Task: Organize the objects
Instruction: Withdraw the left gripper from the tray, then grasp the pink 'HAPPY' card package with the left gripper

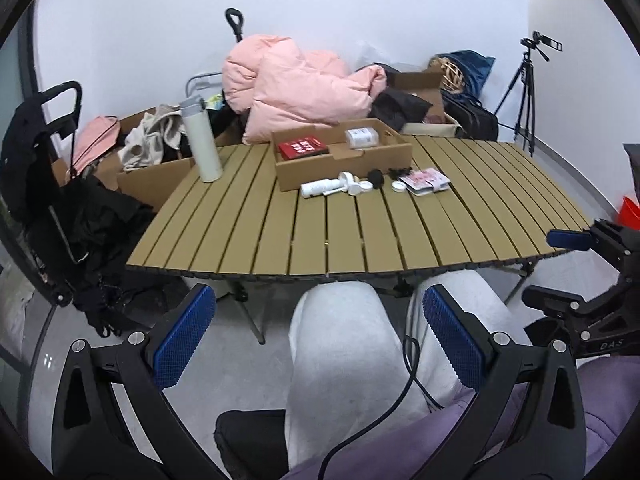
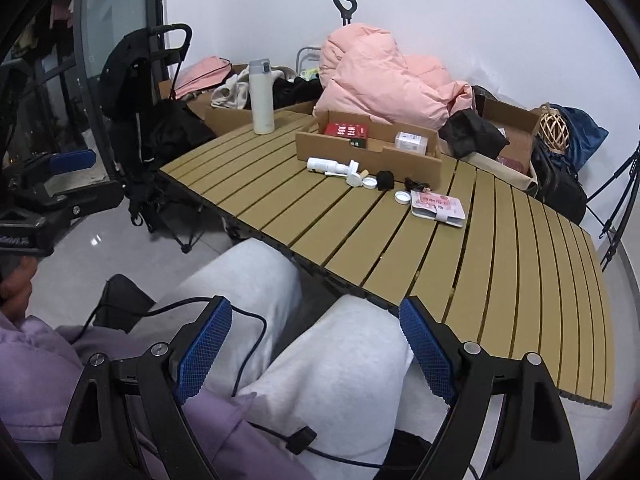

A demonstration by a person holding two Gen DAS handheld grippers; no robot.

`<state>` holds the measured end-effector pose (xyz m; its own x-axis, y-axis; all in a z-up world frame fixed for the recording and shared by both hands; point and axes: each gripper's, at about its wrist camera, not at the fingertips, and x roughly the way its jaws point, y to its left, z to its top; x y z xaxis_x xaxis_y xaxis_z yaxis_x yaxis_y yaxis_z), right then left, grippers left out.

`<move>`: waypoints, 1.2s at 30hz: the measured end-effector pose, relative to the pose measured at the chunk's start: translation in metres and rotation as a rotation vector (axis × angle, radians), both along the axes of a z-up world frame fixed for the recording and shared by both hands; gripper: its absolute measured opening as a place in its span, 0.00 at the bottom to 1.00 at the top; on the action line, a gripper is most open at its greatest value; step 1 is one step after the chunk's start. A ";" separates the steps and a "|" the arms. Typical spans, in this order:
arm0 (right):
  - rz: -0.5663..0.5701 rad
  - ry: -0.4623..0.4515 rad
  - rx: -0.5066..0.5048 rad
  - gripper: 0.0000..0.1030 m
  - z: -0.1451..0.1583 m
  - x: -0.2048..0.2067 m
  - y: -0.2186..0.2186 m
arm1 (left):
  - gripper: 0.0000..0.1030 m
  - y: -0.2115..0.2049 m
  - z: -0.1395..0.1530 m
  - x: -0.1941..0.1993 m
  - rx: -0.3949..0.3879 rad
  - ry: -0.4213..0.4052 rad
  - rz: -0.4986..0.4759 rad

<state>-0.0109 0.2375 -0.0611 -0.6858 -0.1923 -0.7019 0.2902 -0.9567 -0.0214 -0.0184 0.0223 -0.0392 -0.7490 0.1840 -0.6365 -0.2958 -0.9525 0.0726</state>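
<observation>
grippers: black frames, blue textured pads (image 1: 184, 336), silver screws | wear: lilac puffer jacket (image 2: 36, 380), pale-grey, seemingly fleece trousers (image 1: 340, 360)

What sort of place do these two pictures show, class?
Probably a spare room at home used for recording: a folding slatted table by a bare white wall, boxes of clothes with a pink quilt behind, and a camera on a tripod.
</observation>
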 end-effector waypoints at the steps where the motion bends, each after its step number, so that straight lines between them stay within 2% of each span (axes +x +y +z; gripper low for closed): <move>1: 0.000 -0.002 -0.006 0.86 -0.001 -0.001 0.000 | 1.00 0.001 -0.002 -0.001 -0.002 -0.005 -0.005; 5: -0.047 -0.013 -0.005 0.86 -0.009 -0.009 0.006 | 1.00 0.006 -0.014 -0.010 0.002 -0.046 -0.014; 8: -0.063 -0.060 -0.068 0.85 -0.021 -0.019 0.019 | 1.00 0.009 -0.024 -0.026 0.002 -0.089 -0.024; 11: -0.089 -0.093 -0.061 0.85 -0.033 -0.033 0.030 | 1.00 0.017 -0.032 -0.044 -0.009 -0.108 -0.037; 12: -0.095 -0.095 -0.059 0.83 -0.034 -0.036 0.033 | 1.00 0.019 -0.034 -0.050 -0.008 -0.111 -0.044; 15: -0.113 -0.092 -0.054 0.68 -0.035 -0.055 0.043 | 1.00 0.028 -0.039 -0.077 -0.004 -0.114 -0.064; 20: -0.136 -0.078 -0.029 0.66 -0.034 -0.103 0.054 | 0.97 0.053 -0.046 -0.135 0.023 -0.116 -0.105; 23: -0.145 -0.074 -0.045 0.66 -0.034 -0.137 0.068 | 0.84 0.077 -0.056 -0.174 0.079 -0.155 -0.131; 25: -0.157 -0.080 -0.057 0.66 -0.036 -0.166 0.084 | 0.80 0.100 -0.066 -0.204 0.144 -0.230 -0.162; 26: -0.167 -0.089 -0.061 0.66 -0.038 -0.183 0.092 | 0.72 0.118 -0.073 -0.224 0.184 -0.283 -0.175; 28: -0.186 -0.114 -0.072 0.65 -0.045 -0.221 0.113 | 0.63 0.147 -0.086 -0.250 0.232 -0.347 -0.195; 29: -0.194 -0.123 -0.075 0.61 -0.048 -0.233 0.119 | 0.55 0.161 -0.093 -0.263 0.254 -0.376 -0.188; 32: -0.210 -0.167 -0.114 0.58 -0.062 -0.284 0.146 | 0.49 0.198 -0.121 -0.298 0.323 -0.467 -0.155; 33: -0.217 -0.178 -0.117 0.57 -0.068 -0.293 0.152 | 0.42 0.209 -0.132 -0.309 0.347 -0.507 -0.135; 36: -0.243 -0.220 -0.128 0.48 -0.090 -0.331 0.173 | 0.38 0.225 -0.150 -0.321 0.381 -0.570 -0.122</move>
